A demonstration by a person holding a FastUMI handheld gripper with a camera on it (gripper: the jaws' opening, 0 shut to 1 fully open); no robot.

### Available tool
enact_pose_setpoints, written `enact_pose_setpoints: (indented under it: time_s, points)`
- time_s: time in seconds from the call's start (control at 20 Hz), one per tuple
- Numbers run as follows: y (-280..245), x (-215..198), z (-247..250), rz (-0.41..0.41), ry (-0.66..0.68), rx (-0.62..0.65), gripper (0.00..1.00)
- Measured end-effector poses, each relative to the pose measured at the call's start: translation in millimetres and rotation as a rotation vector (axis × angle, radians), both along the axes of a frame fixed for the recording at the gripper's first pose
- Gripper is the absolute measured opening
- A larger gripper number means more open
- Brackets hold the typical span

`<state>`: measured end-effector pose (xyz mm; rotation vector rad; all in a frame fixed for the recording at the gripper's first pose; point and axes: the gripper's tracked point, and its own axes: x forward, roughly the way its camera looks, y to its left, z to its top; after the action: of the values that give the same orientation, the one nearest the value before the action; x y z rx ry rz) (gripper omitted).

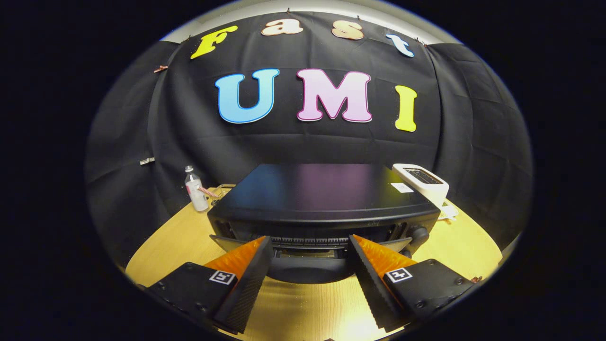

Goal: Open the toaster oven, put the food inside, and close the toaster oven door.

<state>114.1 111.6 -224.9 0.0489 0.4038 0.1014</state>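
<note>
Wooden table [170, 246] carries everything. Beyond the fingers and to their left stands a small plastic bottle [195, 189]. Straight ahead sits the black toaster oven [322, 196]; its door [307, 265] appears to hang partly open just ahead of the fingertips, though I cannot tell how far. The gripper [310, 246] is spread wide and holds nothing. Farther right, behind the oven, is a white toaster [421, 182]. No food can be made out, so I judge that opening is in hand, while loading and closing remain.

We looked from the gripper, just above the tabletop [303, 308], facing the toaster oven [322, 199] close at twelve o'clock.
</note>
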Motion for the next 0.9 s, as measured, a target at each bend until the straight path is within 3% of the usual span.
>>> enact_pose_setpoints:
  time_s: [0.5, 0.9]
  points:
    - [-3, -54, -30, 0.018, 0.035, -0.004, 0.98]
    - [-2, -105, -101, 0.096, 0.154, -0.078, 0.96]
